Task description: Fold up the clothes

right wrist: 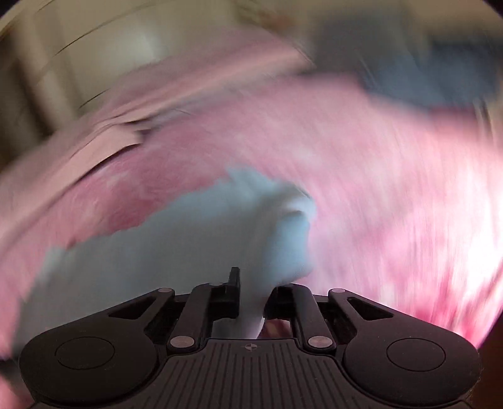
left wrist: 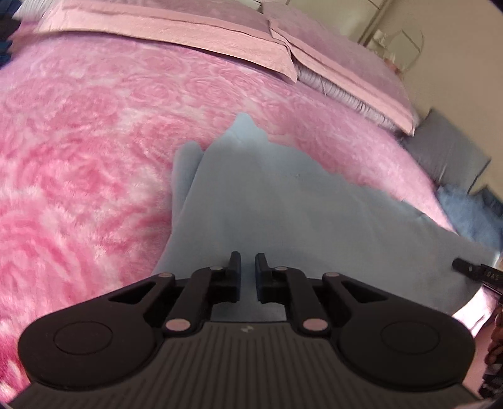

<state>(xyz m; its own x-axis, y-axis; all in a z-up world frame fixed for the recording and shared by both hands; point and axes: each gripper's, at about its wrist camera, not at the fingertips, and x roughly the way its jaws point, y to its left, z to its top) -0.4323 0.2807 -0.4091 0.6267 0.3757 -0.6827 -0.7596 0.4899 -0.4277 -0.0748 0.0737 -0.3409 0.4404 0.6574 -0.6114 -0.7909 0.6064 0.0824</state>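
A light blue garment lies spread on the pink fluffy bedspread. My left gripper hovers over its near part with a narrow gap between the fingers; cloth shows in the gap, and I cannot tell if it is pinched. The right gripper's tip shows at the garment's right edge. In the blurred right wrist view my right gripper is shut on a bunched fold of the blue garment, which covers the right finger.
Two pink satin pillows lie at the head of the bed. A grey cushion and a blue fabric pile sit at the bed's right side. A wall and furniture stand behind.
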